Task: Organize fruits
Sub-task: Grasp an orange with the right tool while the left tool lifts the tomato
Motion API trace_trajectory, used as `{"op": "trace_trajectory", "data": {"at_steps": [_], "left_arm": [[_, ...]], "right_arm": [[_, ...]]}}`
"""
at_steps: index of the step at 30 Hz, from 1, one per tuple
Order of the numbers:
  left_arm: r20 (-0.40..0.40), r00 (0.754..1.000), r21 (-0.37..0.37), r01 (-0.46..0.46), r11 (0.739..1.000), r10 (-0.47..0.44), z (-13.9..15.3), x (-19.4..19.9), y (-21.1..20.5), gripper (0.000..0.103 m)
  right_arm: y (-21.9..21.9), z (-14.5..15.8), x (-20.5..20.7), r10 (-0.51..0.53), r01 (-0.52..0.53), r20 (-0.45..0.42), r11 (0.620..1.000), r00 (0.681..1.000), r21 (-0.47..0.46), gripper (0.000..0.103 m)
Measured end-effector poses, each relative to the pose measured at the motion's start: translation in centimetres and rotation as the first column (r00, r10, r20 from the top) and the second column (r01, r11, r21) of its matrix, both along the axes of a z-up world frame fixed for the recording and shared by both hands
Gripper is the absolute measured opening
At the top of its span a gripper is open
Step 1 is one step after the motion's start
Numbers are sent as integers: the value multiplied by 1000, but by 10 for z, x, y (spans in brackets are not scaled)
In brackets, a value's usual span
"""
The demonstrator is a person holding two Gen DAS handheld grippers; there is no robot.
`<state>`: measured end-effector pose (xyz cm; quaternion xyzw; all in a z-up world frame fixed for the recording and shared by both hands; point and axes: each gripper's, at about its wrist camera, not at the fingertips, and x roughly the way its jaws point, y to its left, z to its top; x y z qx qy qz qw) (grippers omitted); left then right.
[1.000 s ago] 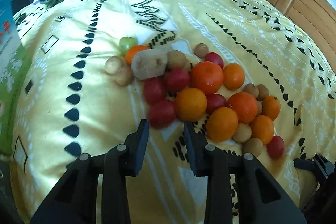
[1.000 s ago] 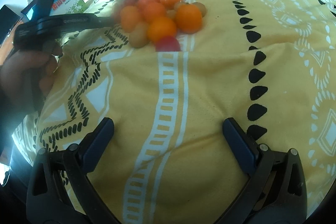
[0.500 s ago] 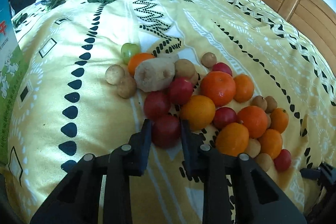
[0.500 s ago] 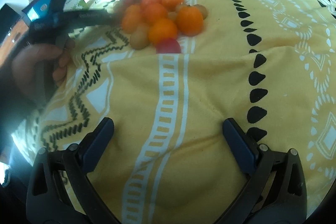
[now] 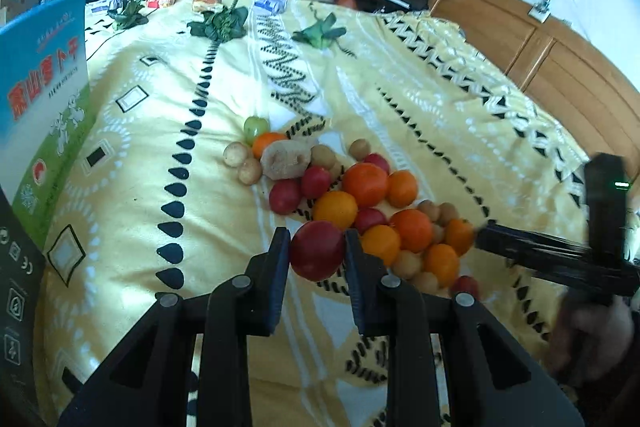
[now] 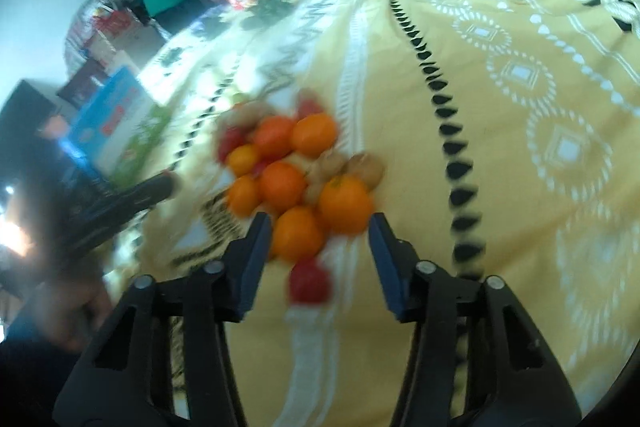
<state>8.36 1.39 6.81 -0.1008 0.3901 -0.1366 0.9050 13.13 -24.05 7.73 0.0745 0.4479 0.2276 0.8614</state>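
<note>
Left tongs (image 5: 316, 247) grip a red tomato (image 5: 317, 250); only the right view shows right tongs (image 6: 316, 239) agape at the fruit pile's (image 6: 296, 171) 6 o'clock edge.

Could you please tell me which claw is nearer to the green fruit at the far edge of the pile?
Left. The left claw grips a red fruit mid-pile, short of the green fruit; the right claw sits at the pile's opposite end.

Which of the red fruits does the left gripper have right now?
The red fruit nearest the camera, clamped between the left gripper's fingers, at the pile's near edge. The other red ones lie free on the yellow bedspread among the oranges.
</note>
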Motion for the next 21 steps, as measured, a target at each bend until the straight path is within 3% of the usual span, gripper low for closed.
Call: {"op": "trace_trajectory", "data": {"at_steps": [5, 8, 10, 16, 21], "left_arm": [[28, 1000, -19, 13, 1000, -12, 14, -4, -3, 27], [30, 999, -27, 14, 1000, -13, 18, -7, -3, 27], [39, 999, -30, 14, 999, -13, 24, -13, -2, 27], [116, 993, -49, -11, 999, 17, 66, -41, 16, 27], [204, 975, -53, -77, 996, 86, 113, -80, 51, 27]], "right_arm": [[10, -13, 15, 25, -27, -20, 997, 999, -73, 44], [6, -17, 16, 20, -22, -31, 998, 999, -51, 36], [4, -12, 12, 19, -19, -16, 999, 1000, -41, 36], [11, 48, -18, 33, -38, 101, 998, 994, 43, 36], [50, 107, -46, 126, -143, 206, 987, 970, 68, 36]]}}
